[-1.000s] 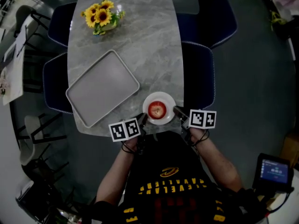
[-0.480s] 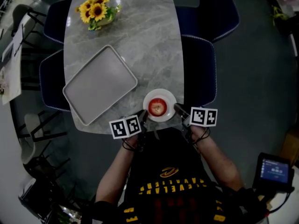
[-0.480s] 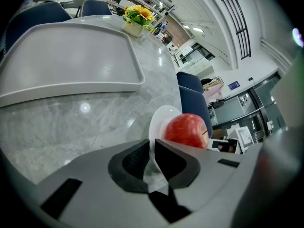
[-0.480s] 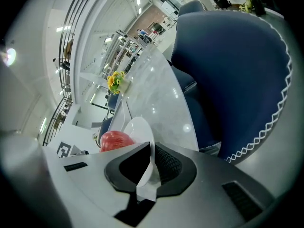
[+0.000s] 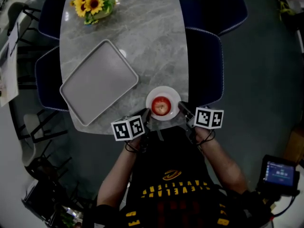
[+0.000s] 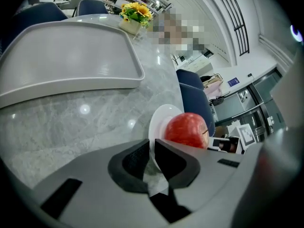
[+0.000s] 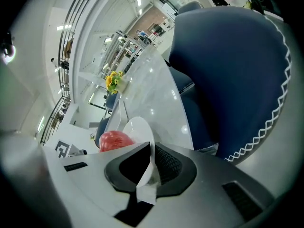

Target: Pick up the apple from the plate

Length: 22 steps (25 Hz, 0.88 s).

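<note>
- Compared with one second ago, nothing has changed place on the table (image 5: 152,42); only the whole scene sits a little higher and more to the left in the head view, and both grippers keep their places at the plate.
- The apple (image 5: 161,106), red, lies in the middle of the small white plate (image 5: 163,89), close to the near edge of the table.
- The left gripper (image 5: 147,114) is at about 8 o'clock of the plate. In the left gripper view, its jaws are closed on the plate's rim, with the apple just behind them.
- The right gripper (image 5: 181,107) is at about 4 o'clock of the plate. In the right gripper view, its jaws also clamp the thin white rim.
- Neither gripper touches the apple.
- The grey tray (image 5: 99,82) lies at 10 o'clock from the plate, near it but apart.
- The sunflowers (image 5: 91,3) stand at 11 o'clock, at the far end of the table.
- A dark blue chair (image 5: 204,65) is at 2 o'clock, beside the table's edge.
</note>
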### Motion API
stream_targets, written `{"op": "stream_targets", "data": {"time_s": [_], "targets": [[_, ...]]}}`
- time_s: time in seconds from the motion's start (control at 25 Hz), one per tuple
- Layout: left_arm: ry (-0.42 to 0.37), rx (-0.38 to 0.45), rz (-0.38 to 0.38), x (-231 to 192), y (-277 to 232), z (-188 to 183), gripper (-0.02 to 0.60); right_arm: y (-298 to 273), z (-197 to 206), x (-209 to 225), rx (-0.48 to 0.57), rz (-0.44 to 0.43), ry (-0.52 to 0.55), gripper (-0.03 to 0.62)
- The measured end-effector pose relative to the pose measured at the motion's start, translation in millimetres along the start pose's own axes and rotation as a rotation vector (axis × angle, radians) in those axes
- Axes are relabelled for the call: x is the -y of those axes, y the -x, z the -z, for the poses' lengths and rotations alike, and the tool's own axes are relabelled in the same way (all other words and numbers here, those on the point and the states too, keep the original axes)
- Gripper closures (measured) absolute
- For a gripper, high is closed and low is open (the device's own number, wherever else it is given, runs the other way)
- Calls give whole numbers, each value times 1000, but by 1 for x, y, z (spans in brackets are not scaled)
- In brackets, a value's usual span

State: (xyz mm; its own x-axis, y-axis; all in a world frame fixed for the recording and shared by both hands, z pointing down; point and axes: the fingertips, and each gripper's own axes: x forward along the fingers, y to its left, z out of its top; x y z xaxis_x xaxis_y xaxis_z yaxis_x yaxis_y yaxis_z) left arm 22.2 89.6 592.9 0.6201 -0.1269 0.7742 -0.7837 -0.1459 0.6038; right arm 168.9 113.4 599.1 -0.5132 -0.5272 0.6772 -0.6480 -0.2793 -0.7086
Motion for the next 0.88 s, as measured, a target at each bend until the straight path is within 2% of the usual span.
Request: {"op": "stream_targets", "data": {"time_s": [0.28,0.88], "targets": [[-27,-9,11,5,3,-1,543,6,5,0,10,-9,-19,553],[-27,-52,-9,-11,-12,-2,543,-8,11,16,1,6,-24,553]]}}
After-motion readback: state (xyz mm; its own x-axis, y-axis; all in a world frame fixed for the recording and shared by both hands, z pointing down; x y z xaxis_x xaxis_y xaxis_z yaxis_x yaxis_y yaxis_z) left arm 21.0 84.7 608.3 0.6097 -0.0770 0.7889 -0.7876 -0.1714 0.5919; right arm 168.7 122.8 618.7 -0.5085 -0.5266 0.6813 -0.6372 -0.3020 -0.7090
